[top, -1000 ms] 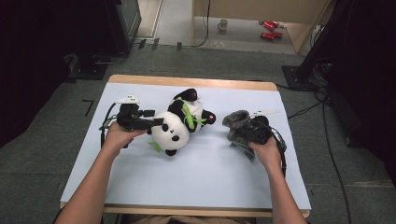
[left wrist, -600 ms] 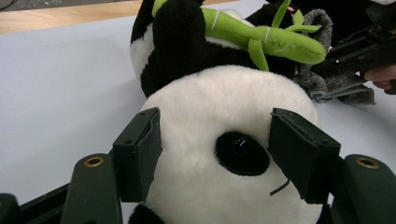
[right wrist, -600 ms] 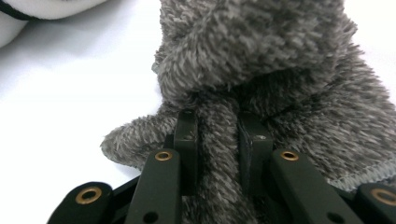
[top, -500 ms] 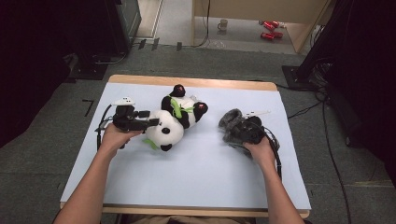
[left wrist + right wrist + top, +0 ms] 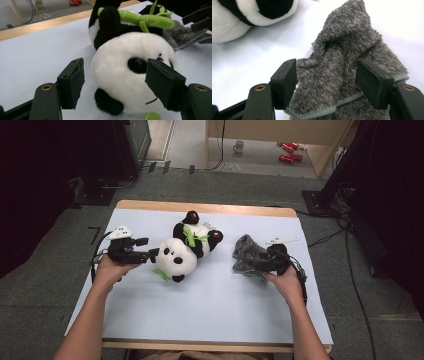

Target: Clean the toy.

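Grey fuzzy cloth (image 5: pixel 342 75), crumpled w/ stitched hem, sits between wide-apart right hand-held gripper (image 5: pixel 327 82) pads.

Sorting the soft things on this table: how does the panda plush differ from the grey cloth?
The panda plush is black and white with green bamboo; the grey cloth is flecked grey throughout. The panda is plump and rounded; the cloth lies crumpled and limp. The panda looks bigger. Both are fuzzy and lie on the table.
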Demonstrator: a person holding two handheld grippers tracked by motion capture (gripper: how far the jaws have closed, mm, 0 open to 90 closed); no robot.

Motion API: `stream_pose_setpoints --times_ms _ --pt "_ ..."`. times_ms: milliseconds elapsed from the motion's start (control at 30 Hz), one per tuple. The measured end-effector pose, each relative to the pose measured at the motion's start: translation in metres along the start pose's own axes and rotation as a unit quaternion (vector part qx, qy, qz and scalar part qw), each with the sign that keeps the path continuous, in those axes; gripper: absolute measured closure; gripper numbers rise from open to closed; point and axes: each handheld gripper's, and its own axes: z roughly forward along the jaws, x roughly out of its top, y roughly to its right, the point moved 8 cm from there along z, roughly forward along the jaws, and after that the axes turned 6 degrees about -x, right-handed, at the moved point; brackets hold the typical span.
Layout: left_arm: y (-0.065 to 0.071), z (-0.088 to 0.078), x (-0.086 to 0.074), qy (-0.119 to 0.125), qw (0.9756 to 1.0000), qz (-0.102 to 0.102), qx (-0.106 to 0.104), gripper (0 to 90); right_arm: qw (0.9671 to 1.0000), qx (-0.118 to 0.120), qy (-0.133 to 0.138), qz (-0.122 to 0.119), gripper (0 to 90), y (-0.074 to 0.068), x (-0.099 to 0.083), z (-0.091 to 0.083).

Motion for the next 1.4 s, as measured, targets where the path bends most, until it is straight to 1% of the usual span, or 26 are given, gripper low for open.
stream_pose_setpoints --times_ms 67,133,233,333,400,500,600,733,833,867,900,967,1100,1167,1300,1400 --pt "-0.003 -0.005 -0.003 0.0 1.0 0.001 0.007 31.2 1.0 -0.003 0.0 -0.002 33.2 0.003 -0.002 -0.003" --pt "-0.005 -0.009 -0.005 0.003 0.9999 -0.002 0.011 31.0 1.0 -0.001 0.008 0.002 33.4 0.006 -0.003 -0.006" --pt "-0.008 -0.012 -0.013 -0.009 0.9998 -0.003 0.019 30.7 0.9999 -0.003 0.014 0.001 33.9 0.009 -0.004 -0.01" --pt "-0.011 -0.014 -0.023 -0.029 0.9992 0.003 0.027 30.7 0.9998 -0.006 0.02 -0.002 34.2 0.013 -0.006 -0.014" --pt "-0.012 -0.015 -0.028 -0.032 0.9991 0.005 0.028 30.7 0.9997 -0.008 0.024 -0.001 34.4 0.016 -0.007 -0.017" --pt "-0.015 -0.016 -0.035 -0.035 0.9989 0.001 0.033 30.7 0.9995 -0.008 0.029 0.004 34.6 0.022 -0.01 -0.023" --pt "-0.019 -0.018 -0.043 -0.041 0.9981 0.003 0.045 31.2 0.9994 -0.014 0.032 0.004 35.1 0.029 -0.016 -0.026" --pt "-0.024 -0.019 -0.052 -0.051 0.9969 0.015 0.057 31.9 0.9992 -0.015 0.034 0.009 36.5 0.038 -0.026 -0.03" --pt "-0.027 -0.017 -0.058 -0.06 0.9963 0.01 0.061 31.8 0.9992 -0.024 0.031 0.007 36.6 0.047 -0.035 -0.032" --pt "-0.029 -0.016 -0.06 -0.061 0.9961 0.009 0.063 31.8 0.9991 -0.026 0.031 0.009 36.7 0.049 -0.037 -0.032" --pt "-0.03 -0.016 -0.061 -0.063 0.9959 0.008 0.064 31.8 0.999 -0.026 0.033 0.015 36.9 0.053 -0.04 -0.033" --pt "-0.032 -0.014 -0.065 -0.073 0.9947 0.008 0.072 31.7 0.9987 -0.029 0.032 0.026 37.2 0.059 -0.044 -0.034" --pt "-0.036 -0.01 -0.072 -0.093 0.9921 0.017 0.082 31.1 0.9977 -0.045 0.034 0.037 38.2 0.072 -0.052 -0.036" --pt "-0.037 -0.007 -0.076 -0.098 0.9915 0.02 0.084 31.1 0.9973 -0.051 0.029 0.045 38.2 0.077 -0.056 -0.034" --pt "-0.038 -0.003 -0.082 -0.111 0.9892 0.028 0.091 31.3 0.9972 -0.064 0.017 0.037 38.5 0.083 -0.064 -0.029" --pt "-0.042 -0.001 -0.088 -0.118 0.9876 0.027 0.1 31.3 0.9968 -0.068 0.008 0.041 39.2 0.087 -0.069 -0.026"
